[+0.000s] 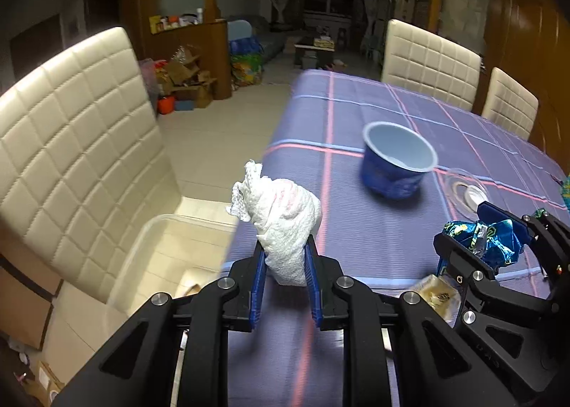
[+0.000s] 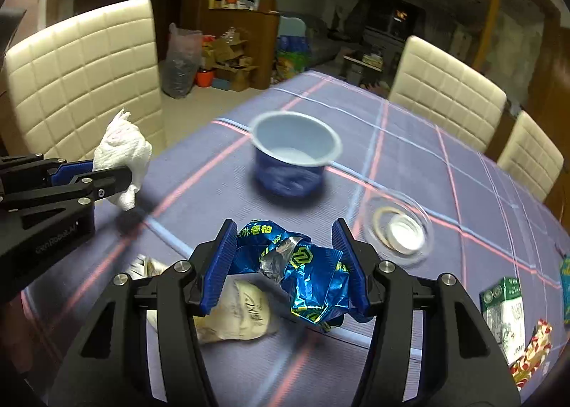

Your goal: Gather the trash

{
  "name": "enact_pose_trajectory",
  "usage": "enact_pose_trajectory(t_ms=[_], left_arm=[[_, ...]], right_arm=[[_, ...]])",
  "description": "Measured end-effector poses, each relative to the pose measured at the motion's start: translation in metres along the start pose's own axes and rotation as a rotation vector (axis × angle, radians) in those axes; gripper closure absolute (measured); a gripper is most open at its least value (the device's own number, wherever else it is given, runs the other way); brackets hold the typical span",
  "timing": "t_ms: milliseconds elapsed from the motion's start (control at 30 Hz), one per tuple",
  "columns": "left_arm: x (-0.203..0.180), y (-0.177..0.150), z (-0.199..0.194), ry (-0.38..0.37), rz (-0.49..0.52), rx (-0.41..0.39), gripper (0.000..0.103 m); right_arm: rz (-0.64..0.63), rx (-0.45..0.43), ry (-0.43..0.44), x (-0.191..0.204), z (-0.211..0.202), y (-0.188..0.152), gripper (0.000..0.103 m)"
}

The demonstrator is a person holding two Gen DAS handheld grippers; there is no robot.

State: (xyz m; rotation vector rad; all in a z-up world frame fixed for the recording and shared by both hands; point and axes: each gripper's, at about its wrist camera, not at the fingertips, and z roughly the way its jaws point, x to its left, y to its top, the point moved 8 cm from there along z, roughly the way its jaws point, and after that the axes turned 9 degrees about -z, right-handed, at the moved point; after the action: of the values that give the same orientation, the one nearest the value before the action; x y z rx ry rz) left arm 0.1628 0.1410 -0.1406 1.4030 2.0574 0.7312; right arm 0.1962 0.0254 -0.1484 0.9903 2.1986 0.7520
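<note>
My left gripper (image 1: 285, 257) is shut on a crumpled white paper towel (image 1: 281, 214) and holds it above the table's left edge; it also shows in the right wrist view (image 2: 123, 154). My right gripper (image 2: 285, 257) is shut on a crumpled blue foil wrapper (image 2: 306, 271), held above the table; the wrapper also shows in the left wrist view (image 1: 481, 239). A clear plastic bin (image 1: 156, 257) sits on the chair seat below the left gripper. A pale wrapper (image 2: 238, 311) lies on the table under the right gripper.
A blue cup (image 2: 295, 161) stands mid-table on the purple checked cloth (image 2: 427, 165). A clear lid with a rubber band (image 2: 399, 229) lies to its right. A green carton (image 2: 506, 314) and a red-yellow wrapper (image 2: 530, 350) lie at far right. Cream chairs (image 1: 71, 143) surround the table.
</note>
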Motion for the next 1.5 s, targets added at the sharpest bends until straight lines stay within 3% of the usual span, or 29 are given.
enact_pose_trajectory(t_ms=[533,1500], left_arm=[[0.071,-0.007,-0.010,0.069,-0.097,-0.032,0.083],[0.098,-0.016,-0.013,0.117,-0.135,-0.034,0.082]], right_arm=[[-0.105,-0.028,0.052,0.065,-0.003,0.029,0.046],[-0.134,-0.026,0.083,0.088,0.000,0.036,0.045]])
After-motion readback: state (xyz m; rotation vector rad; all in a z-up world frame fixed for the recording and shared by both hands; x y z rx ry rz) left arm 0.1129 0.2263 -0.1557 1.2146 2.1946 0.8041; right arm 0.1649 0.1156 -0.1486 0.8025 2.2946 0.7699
